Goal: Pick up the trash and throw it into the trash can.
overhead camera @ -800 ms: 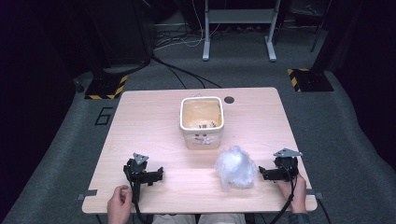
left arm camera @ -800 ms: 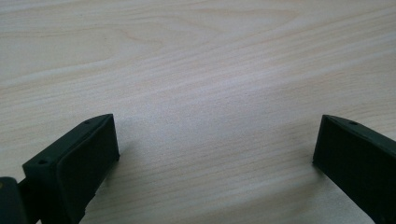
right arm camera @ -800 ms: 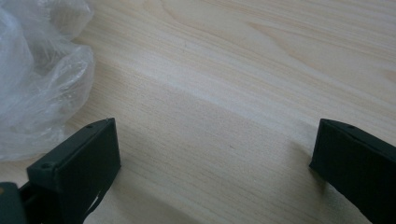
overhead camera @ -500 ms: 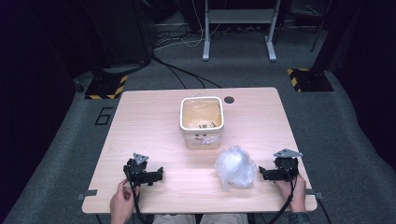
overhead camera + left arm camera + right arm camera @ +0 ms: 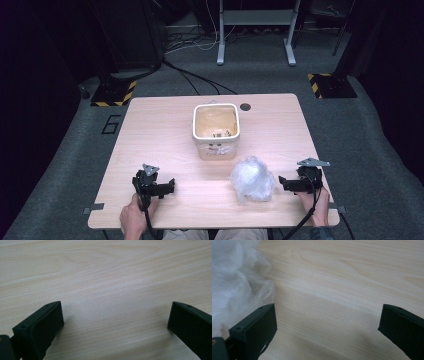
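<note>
Start position, apparently: left gripper [image 5: 170, 187] and right gripper [image 5: 283, 183] near the bin [image 5: 216, 131], jaws wide apart, empty. Probably next: gripping the bag [image 5: 252, 179] beside the right.

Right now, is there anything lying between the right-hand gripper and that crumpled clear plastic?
Nothing visible. The right gripper, jaws open, sits just beside the crumpled plastic with bare table between. The white bin stands farther back, off that line.

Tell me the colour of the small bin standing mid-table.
The bin is white outside with a tan, yellowish inside; the high view shows it best.
</note>
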Motion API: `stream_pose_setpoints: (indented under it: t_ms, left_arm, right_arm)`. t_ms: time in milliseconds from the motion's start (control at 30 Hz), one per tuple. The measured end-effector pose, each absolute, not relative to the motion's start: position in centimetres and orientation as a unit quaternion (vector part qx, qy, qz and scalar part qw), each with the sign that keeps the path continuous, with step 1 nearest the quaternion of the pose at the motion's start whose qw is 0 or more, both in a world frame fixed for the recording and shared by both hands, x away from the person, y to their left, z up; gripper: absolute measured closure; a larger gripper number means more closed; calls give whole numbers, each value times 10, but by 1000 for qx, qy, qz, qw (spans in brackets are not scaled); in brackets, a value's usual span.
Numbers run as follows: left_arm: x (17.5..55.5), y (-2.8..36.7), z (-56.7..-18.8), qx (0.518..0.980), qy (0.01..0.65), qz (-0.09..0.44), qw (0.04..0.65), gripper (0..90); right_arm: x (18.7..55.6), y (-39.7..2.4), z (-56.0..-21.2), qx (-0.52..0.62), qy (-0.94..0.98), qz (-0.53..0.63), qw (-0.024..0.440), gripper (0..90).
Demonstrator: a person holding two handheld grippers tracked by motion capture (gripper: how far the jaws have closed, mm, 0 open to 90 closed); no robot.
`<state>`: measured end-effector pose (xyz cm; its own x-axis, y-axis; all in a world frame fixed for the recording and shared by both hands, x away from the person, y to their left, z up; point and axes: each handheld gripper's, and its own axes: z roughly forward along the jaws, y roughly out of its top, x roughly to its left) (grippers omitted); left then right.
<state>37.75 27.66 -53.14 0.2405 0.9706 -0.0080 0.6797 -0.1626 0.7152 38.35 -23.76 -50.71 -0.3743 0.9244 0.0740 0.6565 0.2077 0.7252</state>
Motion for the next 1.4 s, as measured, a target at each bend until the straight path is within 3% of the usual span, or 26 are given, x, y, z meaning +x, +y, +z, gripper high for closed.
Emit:
stream_pose_setpoints:
  t_ms: [667, 1100, 1400]
  left_arm:
    - [377, 277, -531, 725, 569, 237, 308, 0]
    - [377, 277, -531, 725, 569, 237, 308, 0]
    - [377, 276, -531, 725, 569, 237, 308, 1]
  right_arm:
    - [369, -188, -451, 477, 767, 390, 179, 0]
    - [370, -134, -443, 425, 798, 388, 181, 0]
    - [379, -109, -464, 416, 814, 363, 181, 36]
